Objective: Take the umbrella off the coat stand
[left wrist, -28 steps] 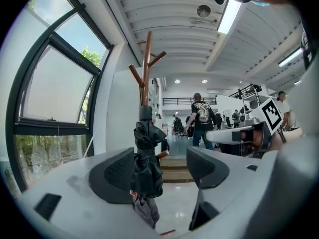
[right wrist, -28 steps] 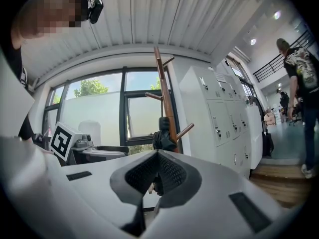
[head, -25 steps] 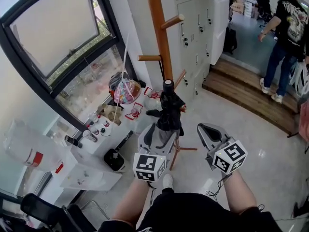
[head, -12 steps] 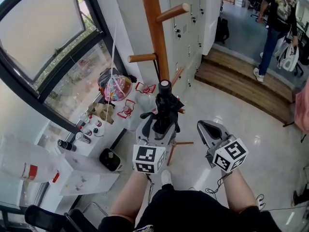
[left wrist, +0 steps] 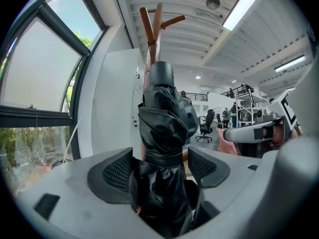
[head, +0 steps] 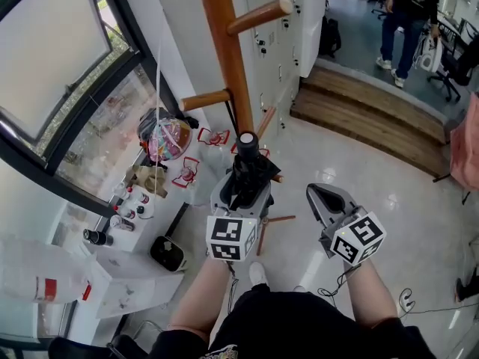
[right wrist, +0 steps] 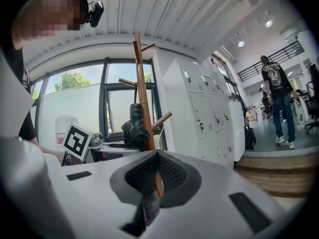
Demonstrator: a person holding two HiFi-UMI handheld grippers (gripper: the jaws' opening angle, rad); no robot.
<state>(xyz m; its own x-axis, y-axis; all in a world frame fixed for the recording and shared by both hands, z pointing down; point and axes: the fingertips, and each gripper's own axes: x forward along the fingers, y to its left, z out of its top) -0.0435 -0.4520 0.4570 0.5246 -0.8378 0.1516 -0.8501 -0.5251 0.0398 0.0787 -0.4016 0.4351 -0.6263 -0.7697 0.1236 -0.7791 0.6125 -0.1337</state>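
Observation:
A black folded umbrella (head: 248,164) stands upright against the wooden coat stand (head: 222,57), just below its lower pegs. A thin dark strap seems to run from the umbrella's top up toward the left peg. My left gripper (head: 243,191) is shut on the umbrella (left wrist: 162,133) around its wrapped middle, with the cap poking up past the pads of the left gripper (left wrist: 159,168). The stand's pole (left wrist: 152,24) rises right behind it. My right gripper (head: 320,198) hangs to the right, shut and empty. Past the right gripper (right wrist: 155,171) I see the umbrella (right wrist: 132,126) beside the stand (right wrist: 141,83).
White lockers (head: 281,58) stand behind the coat stand, with a wooden step (head: 359,114) to the right. A low white shelf (head: 142,223) under the window holds bottles and a colourful bag (head: 168,139). A person (head: 403,13) stands far back by an office chair.
The head view has swung nearer the stand, which looks larger. My left gripper stays shut on the umbrella, the right one holds its place. The person at the back has walked farther off.

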